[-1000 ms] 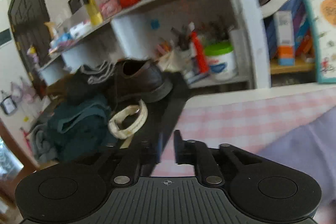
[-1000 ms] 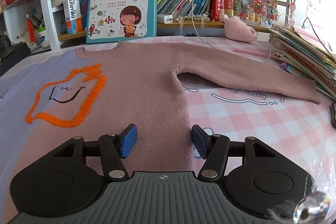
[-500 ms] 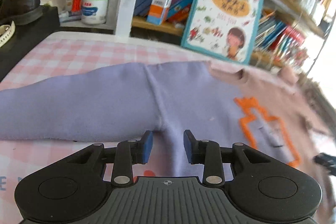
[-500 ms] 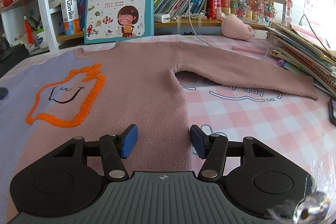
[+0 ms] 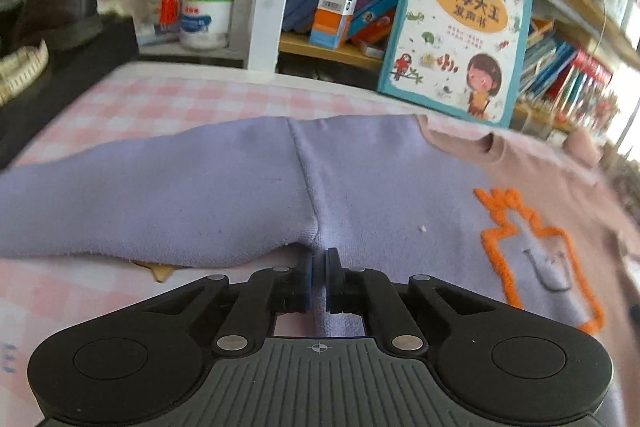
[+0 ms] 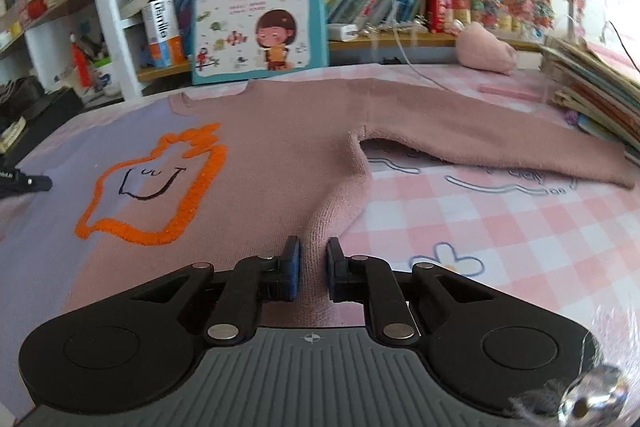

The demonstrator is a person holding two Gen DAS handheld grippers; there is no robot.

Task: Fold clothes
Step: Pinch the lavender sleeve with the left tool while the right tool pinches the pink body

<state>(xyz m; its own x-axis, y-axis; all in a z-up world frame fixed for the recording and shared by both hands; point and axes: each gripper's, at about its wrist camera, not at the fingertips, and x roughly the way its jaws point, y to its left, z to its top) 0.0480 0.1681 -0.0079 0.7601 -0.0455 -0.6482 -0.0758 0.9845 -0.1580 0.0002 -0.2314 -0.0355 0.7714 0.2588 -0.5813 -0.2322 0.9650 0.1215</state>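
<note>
A two-tone sweater (image 5: 400, 187) lies flat on the checked tablecloth, lilac on one half and dusty pink (image 6: 288, 131) on the other, with an orange outlined figure (image 6: 160, 187) on its chest. My left gripper (image 5: 319, 267) is shut on the lilac side edge just under the armpit of the lilac sleeve (image 5: 140, 195). My right gripper (image 6: 313, 259) has its jaws closing on a raised ridge of pink fabric below the armpit of the pink sleeve (image 6: 500, 143), and the pads press on it. The tip of the left gripper (image 6: 24, 183) shows at the left edge of the right wrist view.
A picture book (image 6: 256, 3) leans on the shelf behind the collar. Stacked books (image 6: 592, 99) lie right of the pink sleeve, a pink plush (image 6: 486, 51) behind it. A black box with a shoe (image 5: 56, 11) stands at the left. Checked cloth (image 6: 500, 227) lies bare at right.
The left gripper swung from the shoe and shelf down onto the lilac side and shut on its edge. The right gripper closed from wide open, bunching the pink fabric into a ridge.
</note>
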